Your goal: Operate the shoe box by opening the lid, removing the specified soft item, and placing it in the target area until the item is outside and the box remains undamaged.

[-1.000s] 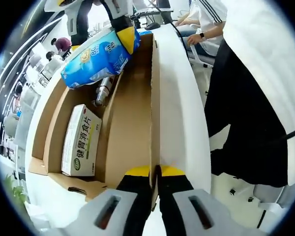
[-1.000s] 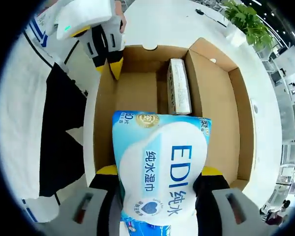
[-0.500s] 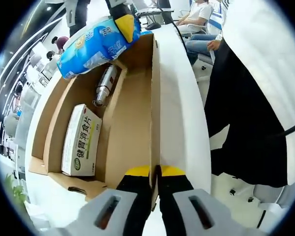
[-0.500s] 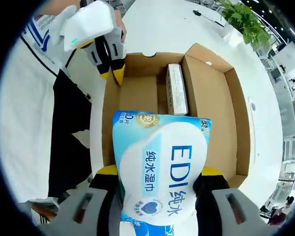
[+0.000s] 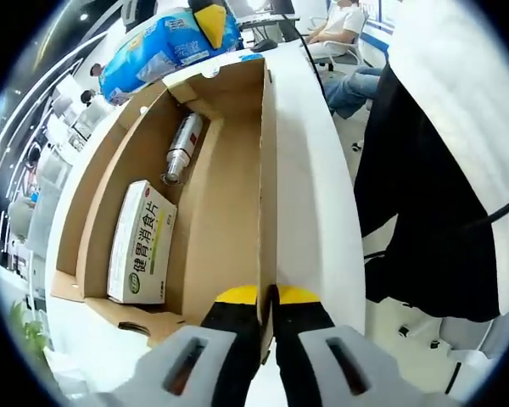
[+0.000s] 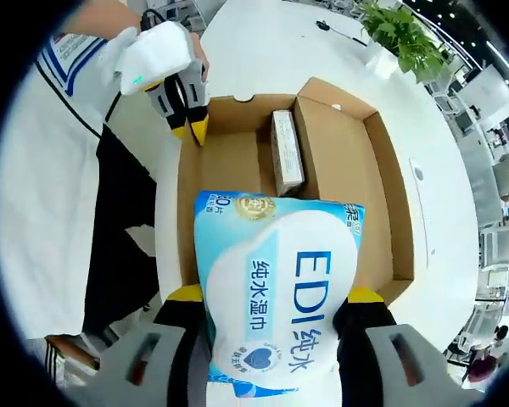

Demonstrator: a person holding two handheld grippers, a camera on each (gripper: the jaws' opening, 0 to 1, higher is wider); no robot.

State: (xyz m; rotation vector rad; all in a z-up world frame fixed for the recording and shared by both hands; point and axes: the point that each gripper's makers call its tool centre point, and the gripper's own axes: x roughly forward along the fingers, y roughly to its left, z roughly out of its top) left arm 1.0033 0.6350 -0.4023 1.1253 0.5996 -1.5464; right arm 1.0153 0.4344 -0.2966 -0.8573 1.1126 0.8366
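I am gripping the wipes pack (image 6: 280, 297) between my right gripper (image 6: 271, 309) jaws, above the shoe box (image 6: 390, 212). My left gripper (image 6: 191, 125) is pinching the box's wall, and a small carton (image 6: 286, 153) is lying inside.

- The left gripper (image 5: 268, 297) has its yellow-tipped jaws pressed together on the box wall (image 5: 266, 186), at the near end of the box.
- The right gripper (image 6: 271, 298) clamps the blue wipes pack (image 6: 276, 288) between its jaws, held above the open box.
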